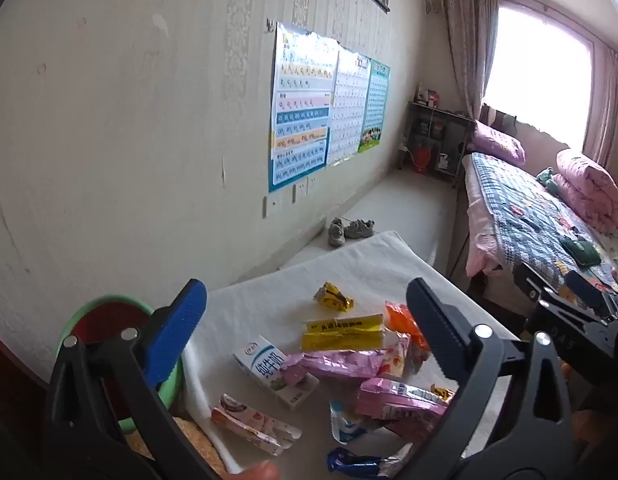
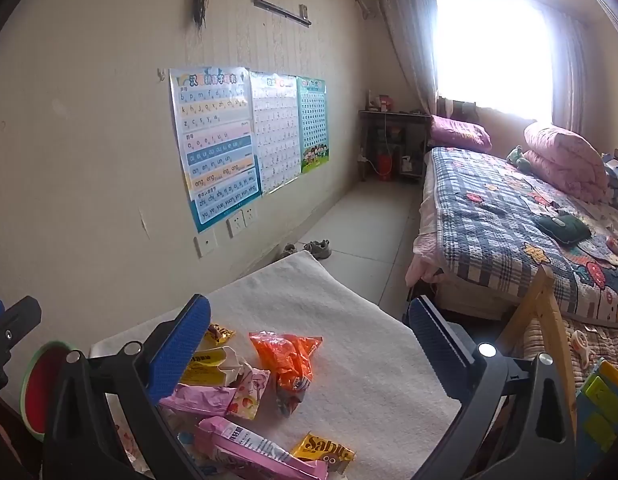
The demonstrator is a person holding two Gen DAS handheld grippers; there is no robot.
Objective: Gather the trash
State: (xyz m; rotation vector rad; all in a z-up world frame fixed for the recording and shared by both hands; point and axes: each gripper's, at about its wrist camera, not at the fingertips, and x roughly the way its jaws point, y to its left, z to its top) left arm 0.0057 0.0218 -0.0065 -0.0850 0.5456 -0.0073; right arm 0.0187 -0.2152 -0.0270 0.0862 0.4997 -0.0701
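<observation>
Several empty wrappers lie on a white cloth-covered table [image 1: 269, 296]: a white milk carton [image 1: 275, 372], a yellow packet [image 1: 343, 334], a gold wrapper [image 1: 333, 297], pink wrappers [image 1: 341, 364], an orange bag [image 1: 401, 320]. In the right wrist view the orange bag [image 2: 289, 356] and a pink wrapper [image 2: 253, 448] show too. My left gripper [image 1: 309, 320] is open and empty above the pile. My right gripper [image 2: 309, 340] is open and empty above the table [image 2: 329, 308]. A green-rimmed red bin [image 1: 105, 320] stands left of the table.
A wall with posters [image 1: 301, 112] runs along the left. A bed [image 1: 549, 220] with a plaid quilt stands at the right. Shoes [image 1: 349, 230] lie on the floor beyond the table. A wooden frame [image 2: 545, 312] is at the right.
</observation>
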